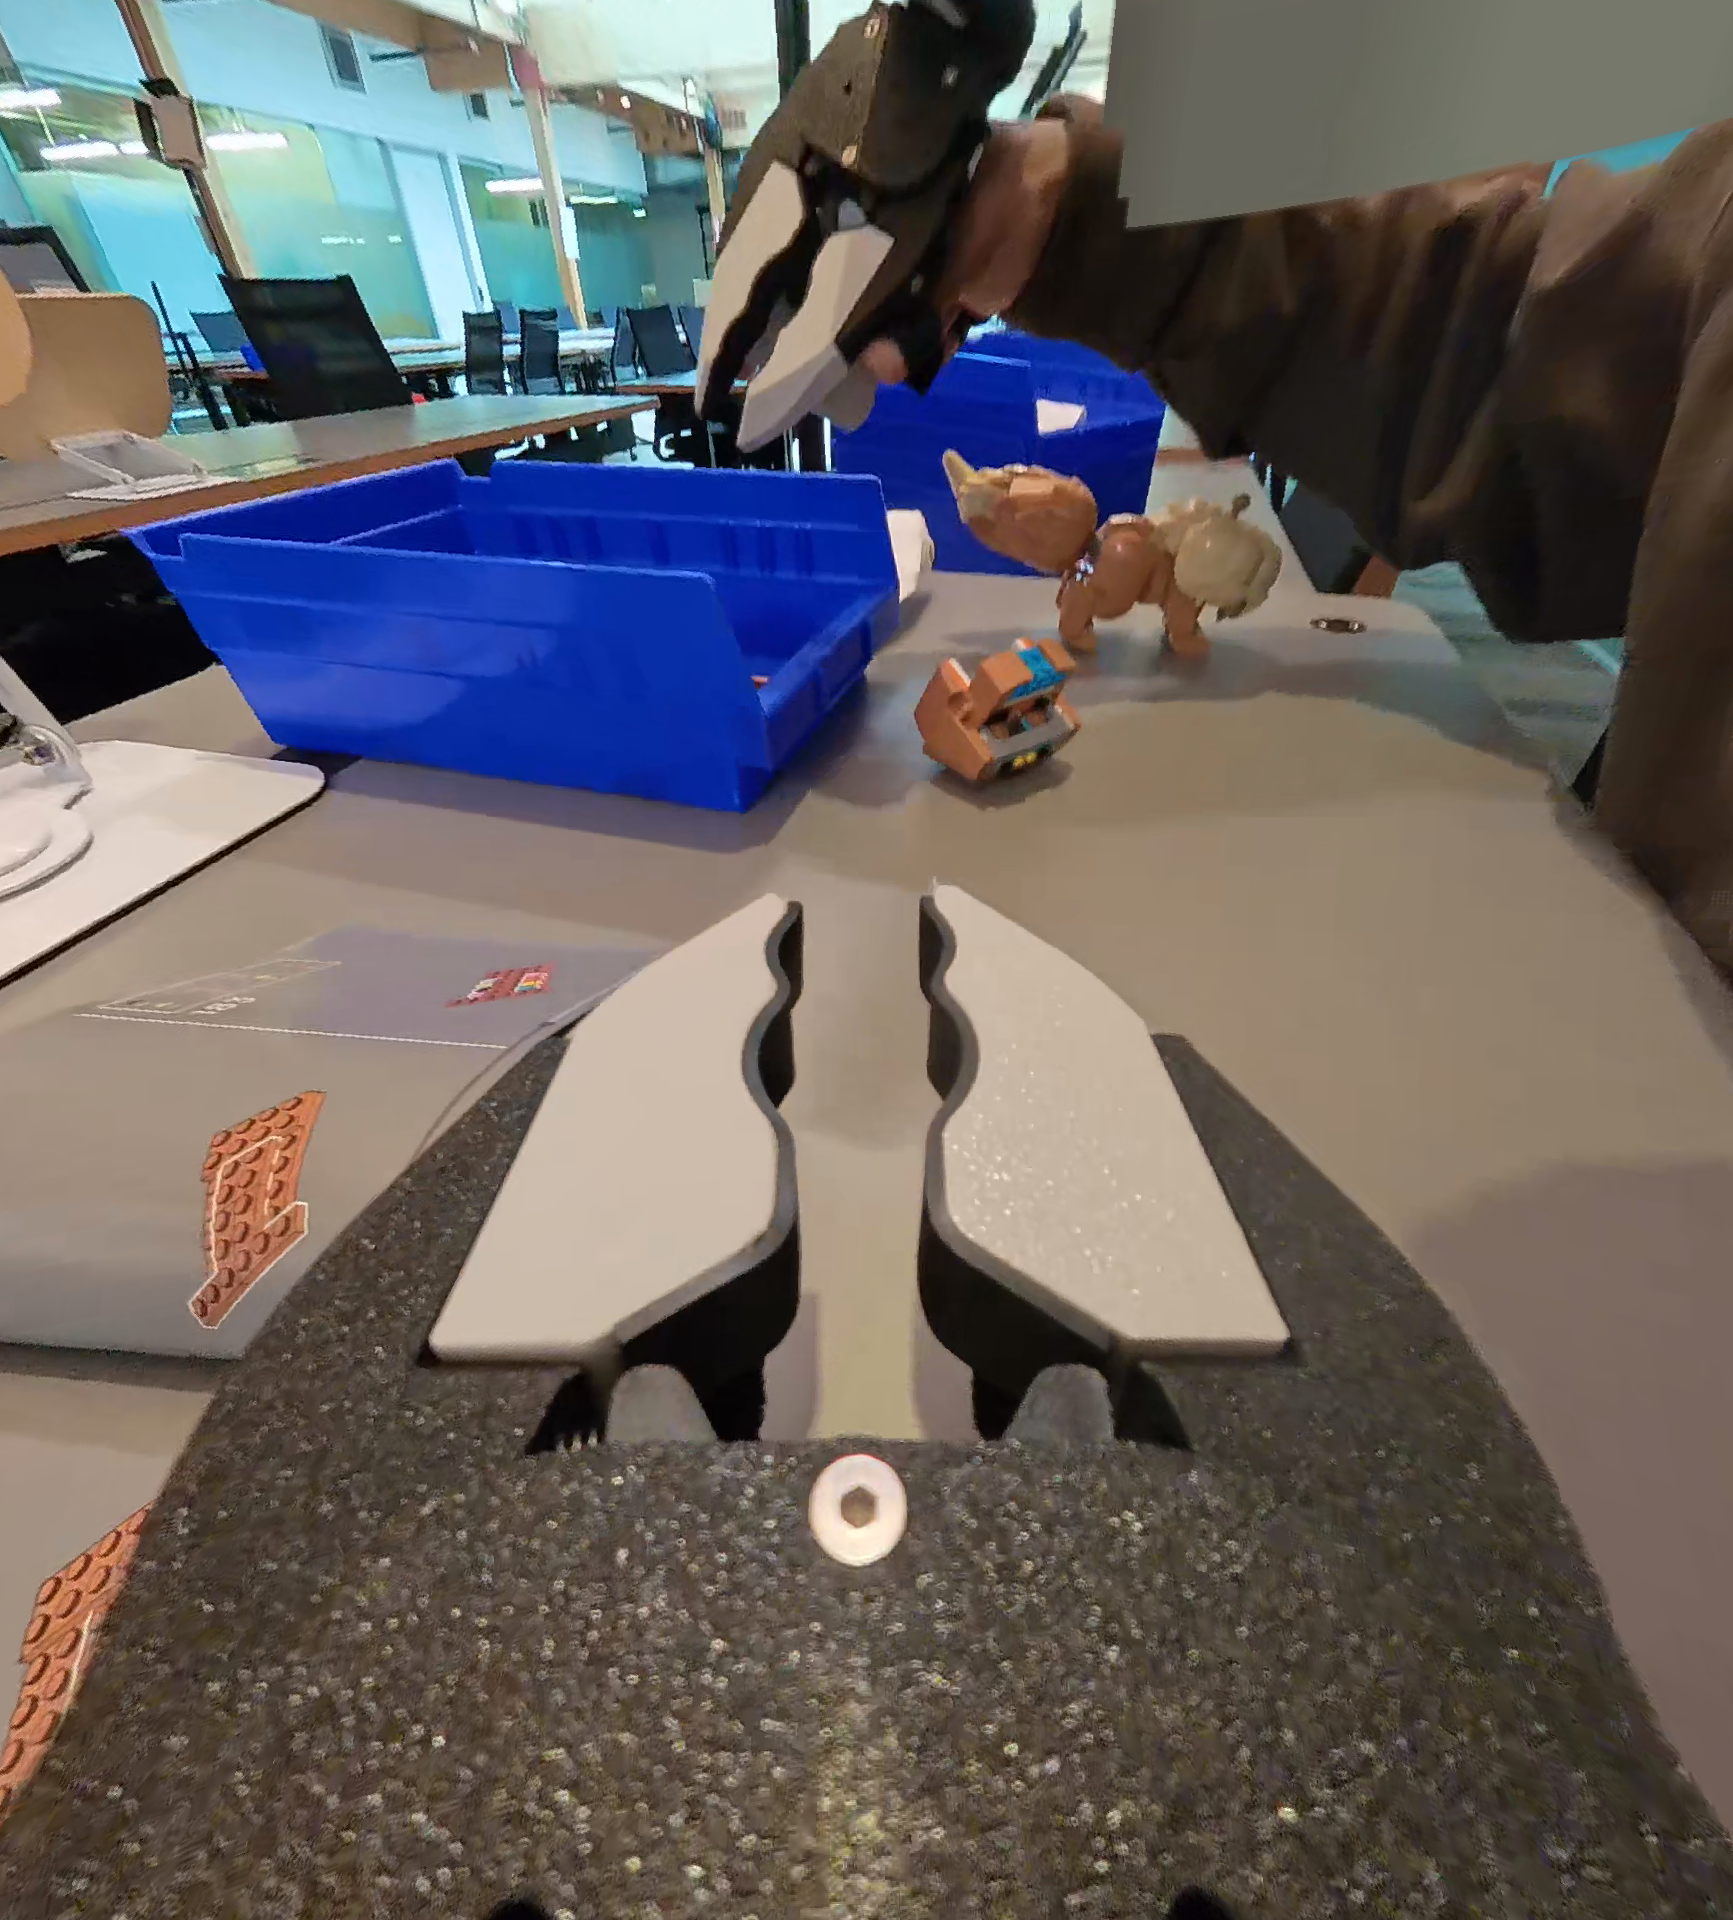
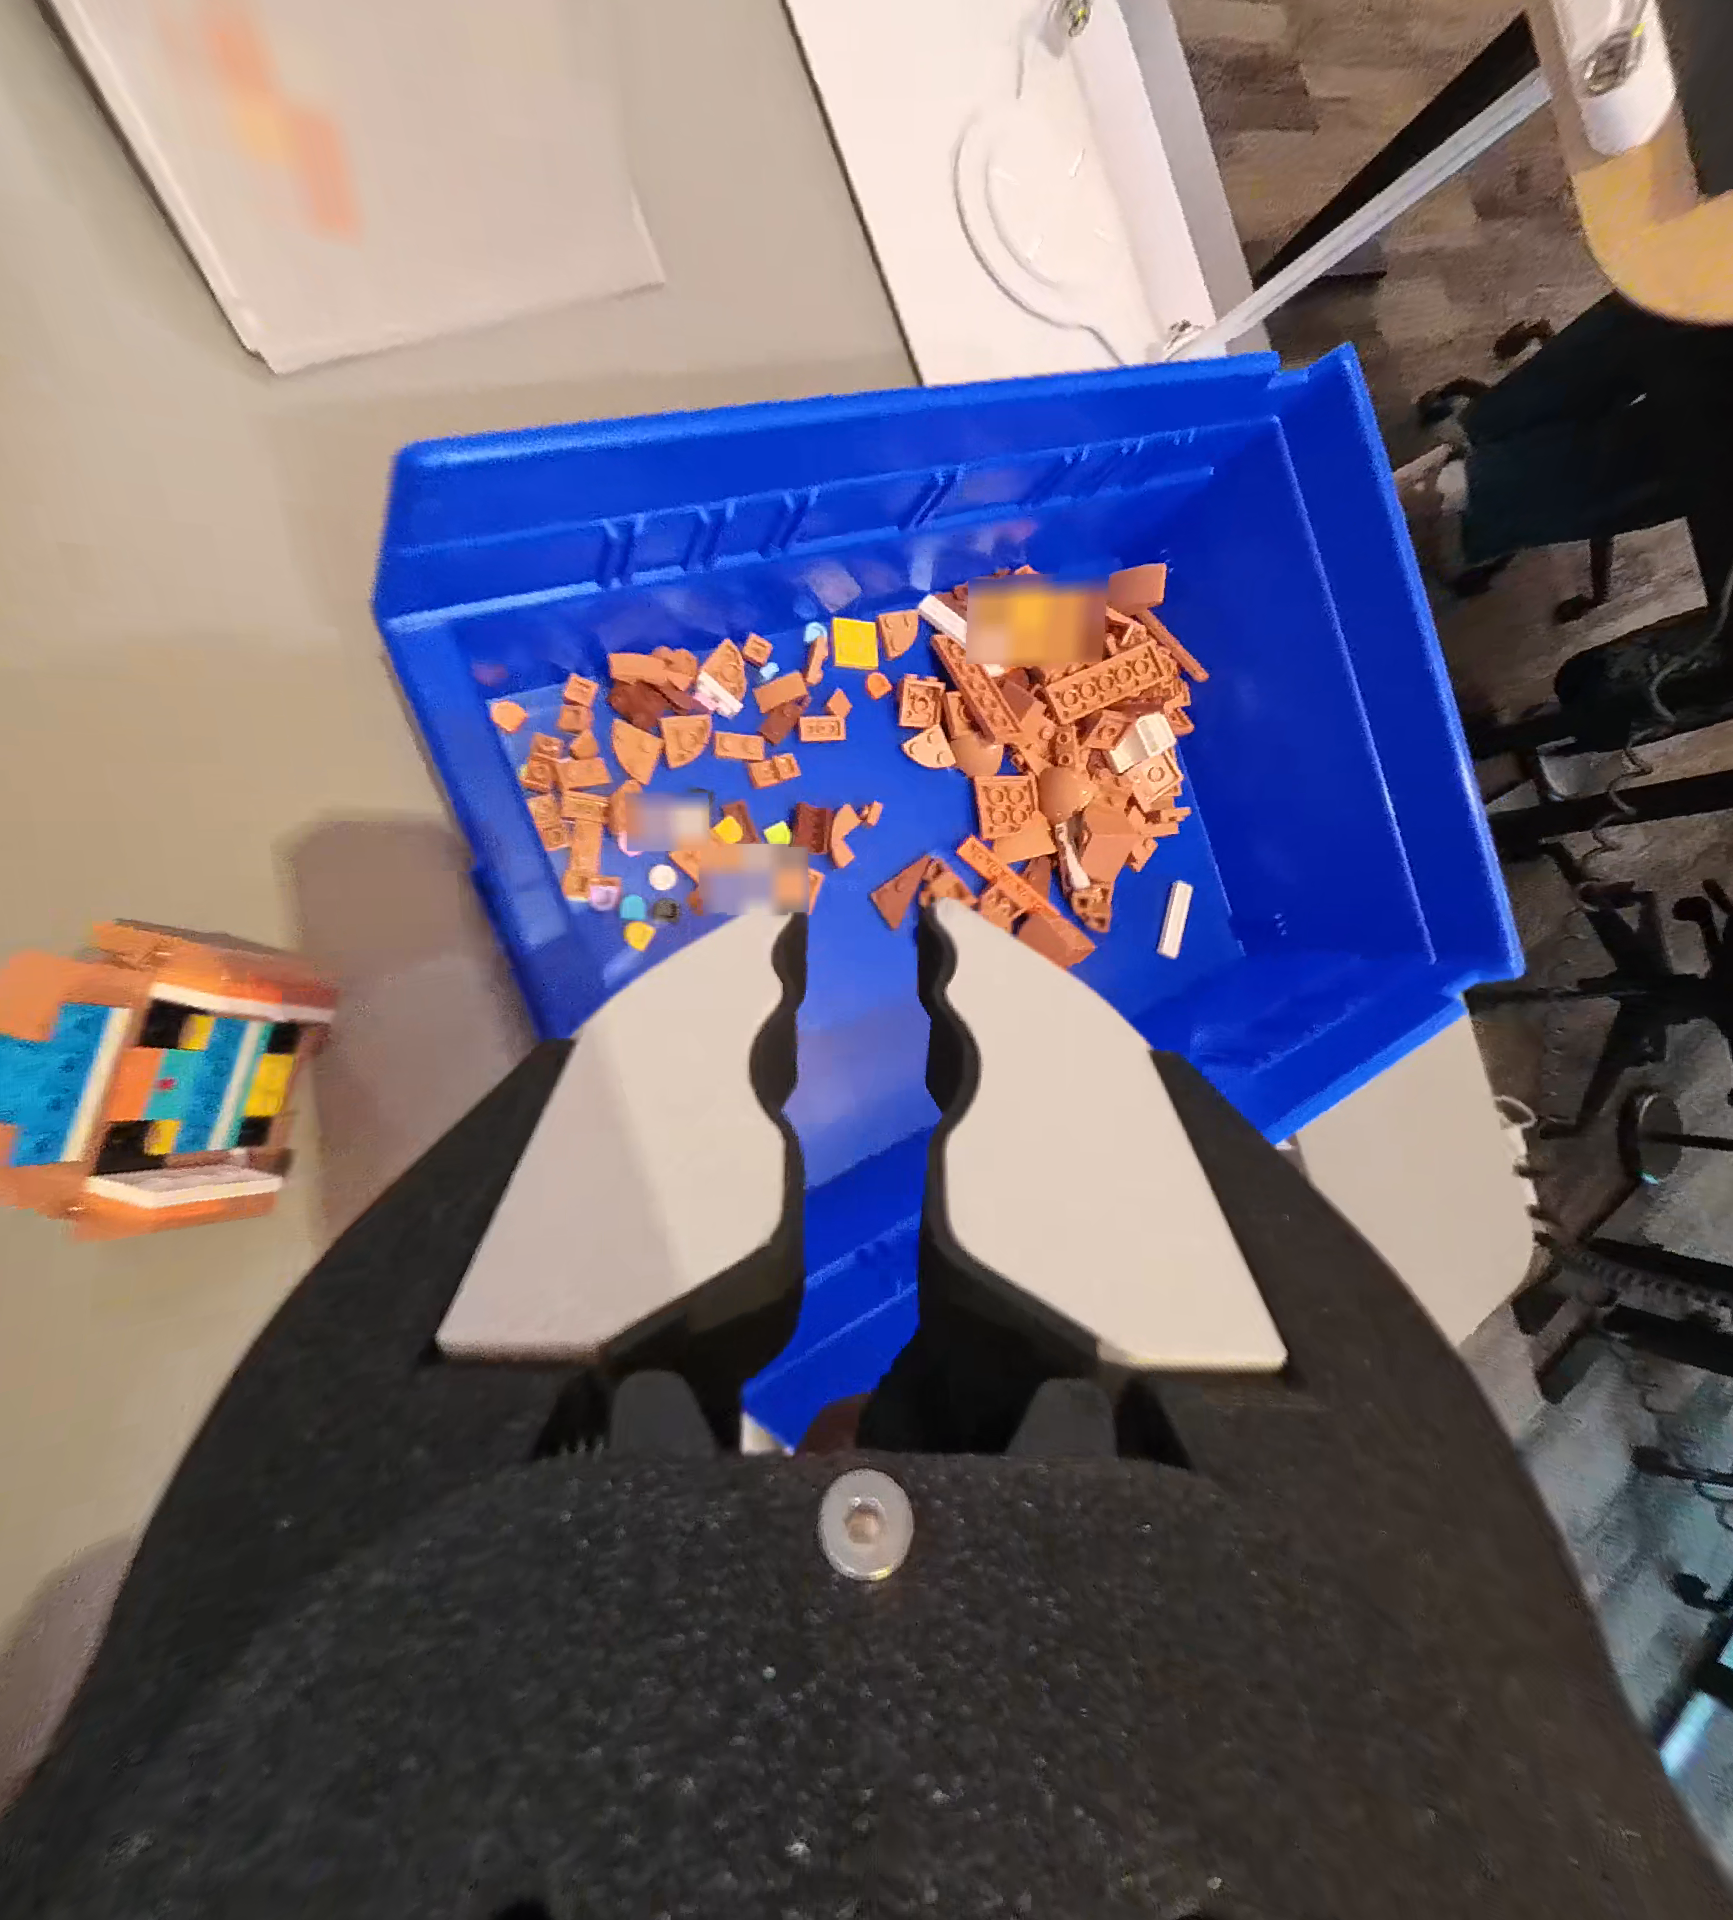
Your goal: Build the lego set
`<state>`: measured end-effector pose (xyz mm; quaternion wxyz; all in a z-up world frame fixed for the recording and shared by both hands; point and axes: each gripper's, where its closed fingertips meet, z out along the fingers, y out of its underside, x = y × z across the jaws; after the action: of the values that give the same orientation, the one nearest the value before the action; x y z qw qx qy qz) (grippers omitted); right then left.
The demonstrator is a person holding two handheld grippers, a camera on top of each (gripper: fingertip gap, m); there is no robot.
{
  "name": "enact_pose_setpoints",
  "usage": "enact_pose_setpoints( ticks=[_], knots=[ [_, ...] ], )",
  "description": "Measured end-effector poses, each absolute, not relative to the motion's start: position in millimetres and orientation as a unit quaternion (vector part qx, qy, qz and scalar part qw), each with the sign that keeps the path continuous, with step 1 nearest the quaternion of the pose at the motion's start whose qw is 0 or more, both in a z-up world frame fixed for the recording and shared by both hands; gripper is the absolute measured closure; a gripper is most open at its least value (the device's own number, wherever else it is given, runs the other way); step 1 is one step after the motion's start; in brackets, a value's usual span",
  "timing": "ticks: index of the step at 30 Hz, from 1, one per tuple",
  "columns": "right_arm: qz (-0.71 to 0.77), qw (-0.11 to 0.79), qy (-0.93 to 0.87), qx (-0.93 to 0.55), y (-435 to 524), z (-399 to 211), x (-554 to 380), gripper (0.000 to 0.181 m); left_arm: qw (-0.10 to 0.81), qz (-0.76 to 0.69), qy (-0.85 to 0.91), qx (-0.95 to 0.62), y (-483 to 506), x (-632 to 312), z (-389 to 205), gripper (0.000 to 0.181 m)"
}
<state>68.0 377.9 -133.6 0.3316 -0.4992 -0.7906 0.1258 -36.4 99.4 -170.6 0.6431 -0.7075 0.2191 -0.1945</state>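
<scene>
Lego pieces (image 2: 841,769), mostly orange-brown with a few yellow, white and blue bits, lie loose on the floor of the blue bin (image 2: 1361,727) at the centre of the right wrist view, in a scattered group on the left and a denser pile on the right. At the left edge of that view a partly built block (image 2: 129,1075) of orange, blue, black and yellow bricks sits on the grey table (image 2: 114,623), apart from the bin. The right gripper (image 2: 862,920) hangs over the bin's near wall, its jaws parted by a narrow gap with nothing between them. In the left wrist view, an instruction booklet (image 1: 218,1143) lies at lower left, the bin stands at centre left, and the block rests just right of it. Beyond the block stands a tan-and-brown brick animal (image 1: 1122,561). The left gripper (image 1: 860,909) sits low over bare table at centre, released and empty.
</scene>
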Motion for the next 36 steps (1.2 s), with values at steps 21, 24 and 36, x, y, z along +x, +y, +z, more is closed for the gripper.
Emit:
enact_pose_setpoints(
  ticks=[21, 24, 36],
  knots=[
    [-0.008, 0.185, -0.948, -0.258, 448.0, -238.9, -30.5, 0.155, 0.662, -0.224, 0.188, -0.690, 98.8, -45.8, -161.6, 0.160],
    [-0.013, 0.171, -0.949, -0.264, 452.5, -246.5, -32.9, 0.155, 0.663, -0.229, 0.183, -0.688, 98.8, -47.5, -160.7, 0.160],
    [-0.008, 0.146, -0.936, -0.321, 451.5, -249.2, -23.2, 0.177, 0.665, -0.228, 0.175, -0.689, 99.3, -49.7, -160.5, 0.160]
  ],
)
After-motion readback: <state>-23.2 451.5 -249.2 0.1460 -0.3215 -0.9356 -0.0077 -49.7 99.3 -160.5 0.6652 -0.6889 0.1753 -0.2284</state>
